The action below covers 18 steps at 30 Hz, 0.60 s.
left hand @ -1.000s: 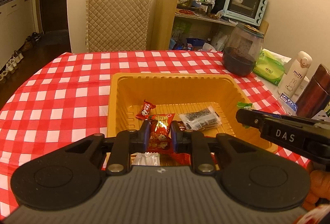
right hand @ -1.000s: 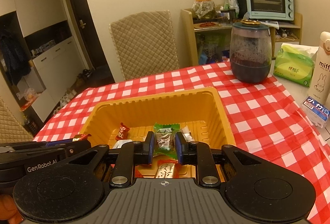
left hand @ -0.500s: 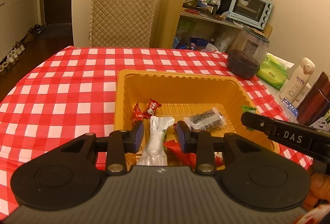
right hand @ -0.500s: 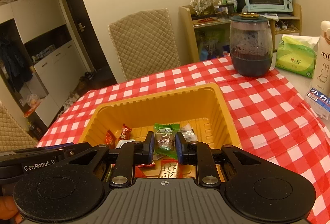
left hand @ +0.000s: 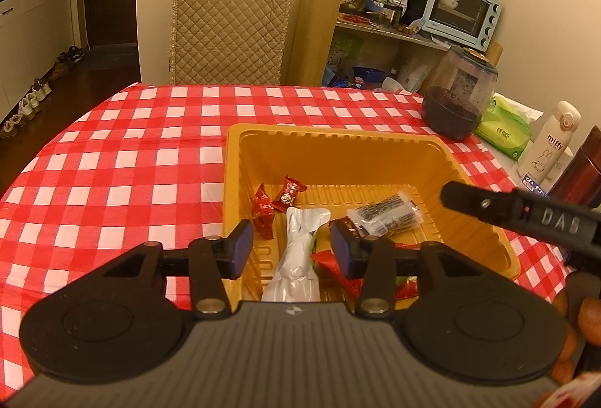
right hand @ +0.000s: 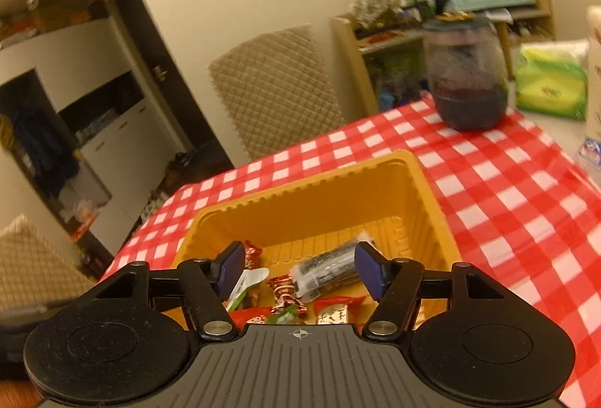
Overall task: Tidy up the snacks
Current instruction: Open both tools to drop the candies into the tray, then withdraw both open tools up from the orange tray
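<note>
Snacks lie loose in the bottom of a yellow plastic tray that sits on the red-and-white checked tabletop: two small red twist-wrapped candies, a long silvery-white foil pouch, a clear packet of dark strips and more red wrappers toward the near wall. That tray has tall, ribbed, sloping walls and a rolled rim; its far half is bare, and the cloth to its left lies open right out to the tabletop's rounded edge. To the right things crowd in: a dark round jar, a green tissue pack and a white bottle. Above the tray's near end, the left gripper has its jaws opening, with the foil pouch lying below the gap and neither blue pad pressing it. Beside it, the right gripper is also opening, spread wider over the clear packet and touching nothing
</note>
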{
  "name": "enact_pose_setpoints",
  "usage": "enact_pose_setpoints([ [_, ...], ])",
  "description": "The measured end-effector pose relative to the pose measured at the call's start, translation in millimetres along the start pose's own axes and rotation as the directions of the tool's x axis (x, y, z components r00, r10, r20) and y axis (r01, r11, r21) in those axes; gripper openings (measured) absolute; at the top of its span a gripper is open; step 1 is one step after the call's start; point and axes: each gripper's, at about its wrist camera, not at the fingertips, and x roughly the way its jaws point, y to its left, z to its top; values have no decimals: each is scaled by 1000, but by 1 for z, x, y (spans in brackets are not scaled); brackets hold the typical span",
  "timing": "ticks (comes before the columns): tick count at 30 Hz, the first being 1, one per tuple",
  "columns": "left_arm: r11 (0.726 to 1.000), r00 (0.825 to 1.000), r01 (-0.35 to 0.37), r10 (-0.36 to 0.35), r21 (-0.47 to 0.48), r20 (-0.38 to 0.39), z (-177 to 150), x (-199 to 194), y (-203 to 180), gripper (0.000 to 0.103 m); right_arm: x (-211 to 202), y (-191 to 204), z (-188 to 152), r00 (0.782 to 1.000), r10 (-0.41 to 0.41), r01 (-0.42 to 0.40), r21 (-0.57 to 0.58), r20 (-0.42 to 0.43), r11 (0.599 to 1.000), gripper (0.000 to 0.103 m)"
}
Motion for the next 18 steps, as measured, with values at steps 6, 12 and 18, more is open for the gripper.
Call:
enact_pose_setpoints([
  [6,1000,1000,-13,13,15,0,-5,-3,2,49,-8,-8,2,999,-35,35,4,13,999,65],
  [12,999,1000,-24,24,40,1,-17,-13,-1,58,-23,-10,-2,998,-51,53,-36,42,998,65],
  [18,998,999,-31,30,58,13,-27,-28,-9,64,-41,-21,-9,996,-84,85,-15,43,996,65],
])
